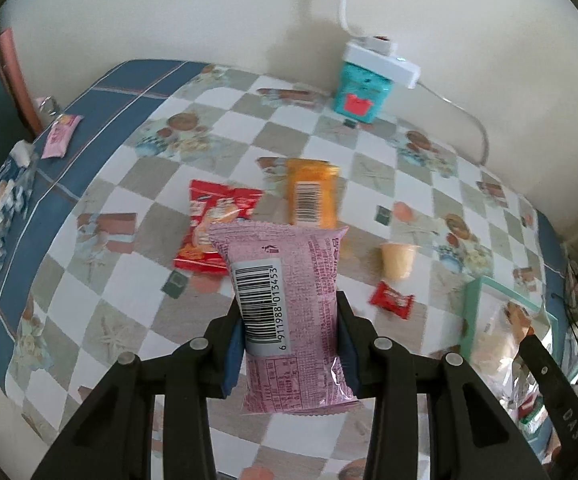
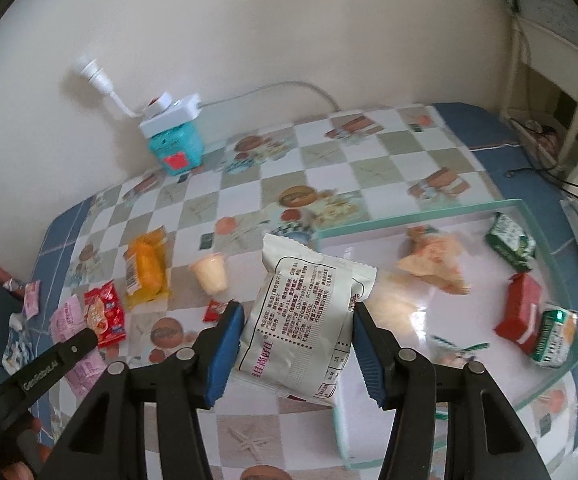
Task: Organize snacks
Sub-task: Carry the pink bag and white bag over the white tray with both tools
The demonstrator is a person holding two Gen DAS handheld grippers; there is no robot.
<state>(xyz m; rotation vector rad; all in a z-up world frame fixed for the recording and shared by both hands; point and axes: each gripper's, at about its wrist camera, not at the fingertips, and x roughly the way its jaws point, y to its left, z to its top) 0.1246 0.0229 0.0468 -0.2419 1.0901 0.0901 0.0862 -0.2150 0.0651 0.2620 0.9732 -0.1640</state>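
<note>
- Gripping a pink pack (image 1: 289, 312), the left gripper (image 1: 289, 344) has its blue fingers (image 1: 233, 356) pressed on both sides; the pack stands lengthwise, barcode up, lifted clear of the counter (image 1: 129, 280).
- Right gripper (image 2: 299, 344) is clamped on a white pack (image 2: 305, 320), print side up, held above the counter near the tray's near corner.
- Tray (image 2: 417, 218), mint-rimmed, lies at the counter's right; inside are a green pack (image 2: 511, 246), a red pack (image 2: 519, 312), a pale crumpled pack (image 2: 433, 264) and a green-and-white pack (image 2: 555, 332).
- Loose on the counter left of the tray: orange pack (image 1: 311, 194), red bag (image 1: 213, 224), cup (image 1: 397, 260), small red sweet (image 1: 391, 300).
- Teal box (image 1: 363, 92) with a white power strip (image 1: 383, 60) on top stands by the wall.
</note>
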